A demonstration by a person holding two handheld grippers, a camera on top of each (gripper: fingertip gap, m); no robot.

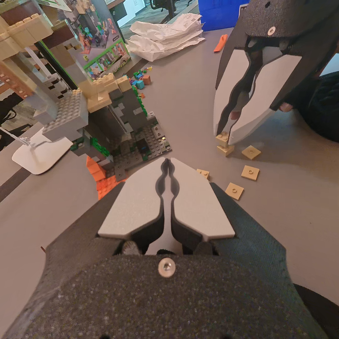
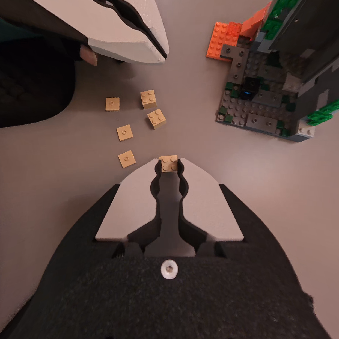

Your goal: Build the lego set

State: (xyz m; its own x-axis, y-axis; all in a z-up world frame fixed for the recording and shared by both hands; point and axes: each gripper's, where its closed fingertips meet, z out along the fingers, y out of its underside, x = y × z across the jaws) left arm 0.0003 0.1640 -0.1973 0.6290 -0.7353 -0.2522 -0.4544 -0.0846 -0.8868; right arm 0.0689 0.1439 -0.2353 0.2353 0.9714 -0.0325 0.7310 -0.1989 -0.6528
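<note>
Two grippers are over the smooth grey table (image 2: 238, 183). The right gripper (image 2: 169, 161) pinches a small tan square brick with four studs (image 2: 169, 163) between its white fingertips, holding it up off the table. In the left wrist view this brick (image 1: 222, 138) hangs just above another tan brick (image 1: 225, 149) on the table. The left gripper (image 1: 169, 160) has its tips pressed together with nothing in them. Three flat tan tiles, each with one stud, (image 2: 125, 132) lie near two loose tan bricks (image 2: 156, 118). The big grey and green lego building (image 1: 117, 117) stands on its studded base, with an orange plate (image 2: 217, 42) at one corner.
</note>
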